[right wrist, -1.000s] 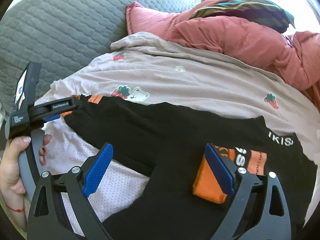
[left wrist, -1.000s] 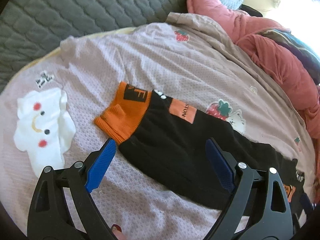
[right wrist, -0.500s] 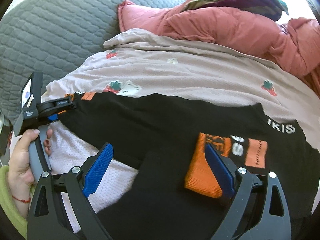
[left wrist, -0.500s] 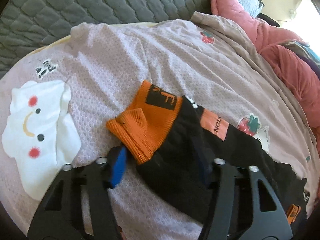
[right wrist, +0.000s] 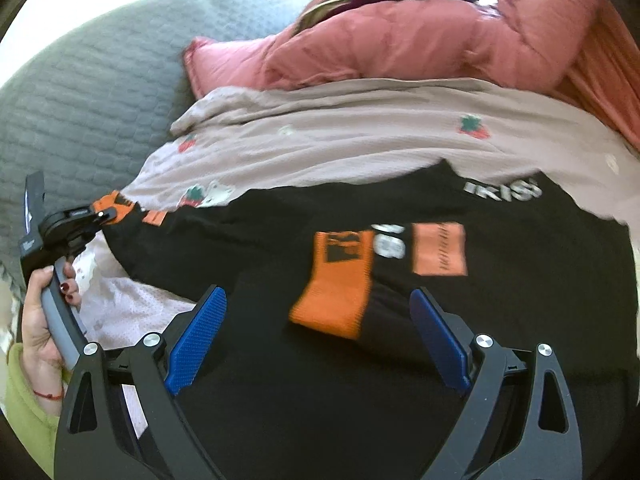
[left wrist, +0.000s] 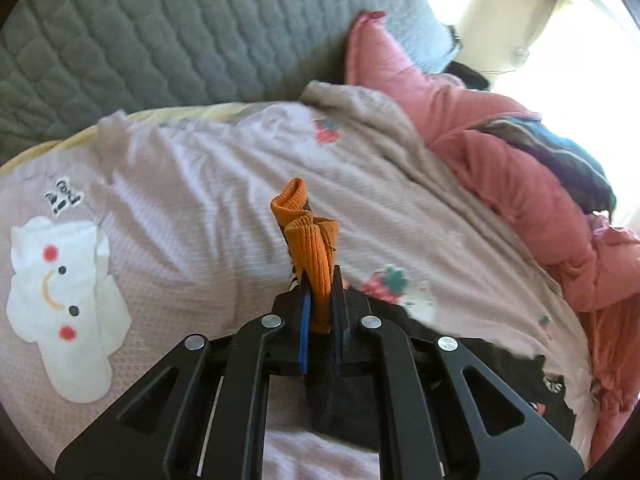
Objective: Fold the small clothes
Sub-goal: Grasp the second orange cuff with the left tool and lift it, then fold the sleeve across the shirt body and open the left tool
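Observation:
A small black garment [right wrist: 280,400] with orange cuffs lies on a pale pink printed sheet [left wrist: 224,184]. My left gripper [left wrist: 319,312] is shut on one orange cuff [left wrist: 312,240], which sticks up between the blue pads; the black sleeve hangs below it. In the right wrist view the left gripper [right wrist: 100,216] holds that cuff at the far left. My right gripper [right wrist: 316,336] is open just above the garment, with the other orange cuff [right wrist: 336,296] lying flat between its fingers.
A white cloth with a smiling face [left wrist: 60,288] lies on the sheet at the left. A grey quilted cover [left wrist: 160,32] is behind. A pink duvet [left wrist: 500,168] and a striped cloth [left wrist: 560,156] are piled at the right.
My left gripper has closed on the orange cuff and lifted it off the sheet. My right gripper has shifted right, bringing the other cuff between its fingers.

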The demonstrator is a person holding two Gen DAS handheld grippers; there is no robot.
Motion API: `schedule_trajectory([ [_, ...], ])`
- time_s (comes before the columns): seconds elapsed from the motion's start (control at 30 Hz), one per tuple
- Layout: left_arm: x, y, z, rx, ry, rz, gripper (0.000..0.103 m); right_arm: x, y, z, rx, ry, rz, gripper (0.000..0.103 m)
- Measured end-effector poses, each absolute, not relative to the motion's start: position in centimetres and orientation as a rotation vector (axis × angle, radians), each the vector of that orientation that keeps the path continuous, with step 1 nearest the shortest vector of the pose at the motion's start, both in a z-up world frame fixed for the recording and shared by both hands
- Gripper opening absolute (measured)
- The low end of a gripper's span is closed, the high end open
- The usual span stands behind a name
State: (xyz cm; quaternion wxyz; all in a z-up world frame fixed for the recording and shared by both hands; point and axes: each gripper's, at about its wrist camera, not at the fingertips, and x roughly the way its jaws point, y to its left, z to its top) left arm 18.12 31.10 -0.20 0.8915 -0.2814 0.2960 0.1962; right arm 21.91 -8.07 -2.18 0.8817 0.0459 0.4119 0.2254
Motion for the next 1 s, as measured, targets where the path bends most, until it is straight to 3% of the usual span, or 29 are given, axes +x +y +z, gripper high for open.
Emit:
schedule_trajectory([
  [0.5, 19.5, 18.4, 4.1, -0.347, 0.546, 0.02, 0.002, 19.6, -16.9, -2.2, 0.203, 0.84, 0.32, 0.092],
  [1.0, 20.7, 6.9, 0.3, -0.275, 0.771, -0.323, 0.003, 18.9, -21.0, -2.1, 0.246, 0.828, 0.239, 0.092],
])
